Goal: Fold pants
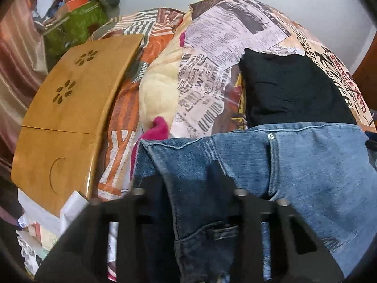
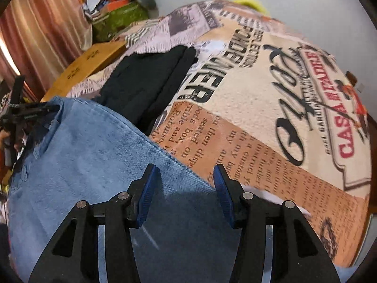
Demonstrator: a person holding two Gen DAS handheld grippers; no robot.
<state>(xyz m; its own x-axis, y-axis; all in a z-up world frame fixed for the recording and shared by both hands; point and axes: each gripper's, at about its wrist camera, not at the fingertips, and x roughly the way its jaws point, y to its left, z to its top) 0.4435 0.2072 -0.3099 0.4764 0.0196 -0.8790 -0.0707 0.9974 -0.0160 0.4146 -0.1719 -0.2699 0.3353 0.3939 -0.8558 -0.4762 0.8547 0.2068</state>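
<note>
The right gripper (image 2: pixel 186 176) has black angular linkage arms fastened with round silver pins and ribbed blue pads (image 2: pixel 222 193) lining its fingers. The left gripper (image 1: pixel 190 188) shows matching black arms and silver pins.

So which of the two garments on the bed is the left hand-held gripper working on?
The blue jeans, not the folded black garment lying beyond them. The left hand-held gripper has denim between its fingers; the black one lies untouched.
</note>
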